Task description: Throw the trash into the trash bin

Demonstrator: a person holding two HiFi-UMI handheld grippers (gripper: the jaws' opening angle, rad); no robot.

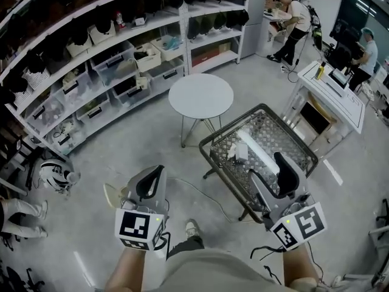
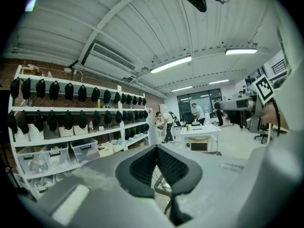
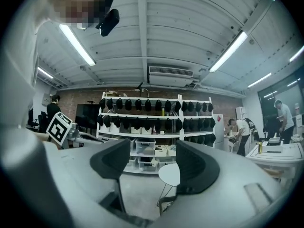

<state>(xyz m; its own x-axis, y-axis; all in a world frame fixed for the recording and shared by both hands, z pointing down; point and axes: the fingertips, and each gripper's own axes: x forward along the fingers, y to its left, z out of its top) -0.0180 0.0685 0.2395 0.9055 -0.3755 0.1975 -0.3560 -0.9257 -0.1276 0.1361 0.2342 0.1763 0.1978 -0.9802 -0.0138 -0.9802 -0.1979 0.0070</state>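
Reads as barely begun: nothing picked up yet and nothing dropped anywhere. Carries the left gripper (image 2: 156, 164) with its pads pressed together on nothing, and the right gripper (image 3: 153, 163) spread wide and bare, both held out roughly level.

Finds the likely trash on the wire-mesh table (image 1: 228, 126): a long white piece (image 1: 255, 148) near the middle of the mesh, with a few small pale bits beside it, too small to name. Puts the right gripper above that table's near corner, apart from the white piece.

Shows no trash bin in any view. Leaves the whole job: grasping, finding the bin, dropping.

Notes clear storage bins (image 1: 112, 62) on the shelving (image 1: 61, 23), holding mixed small goods, unreadable from here.
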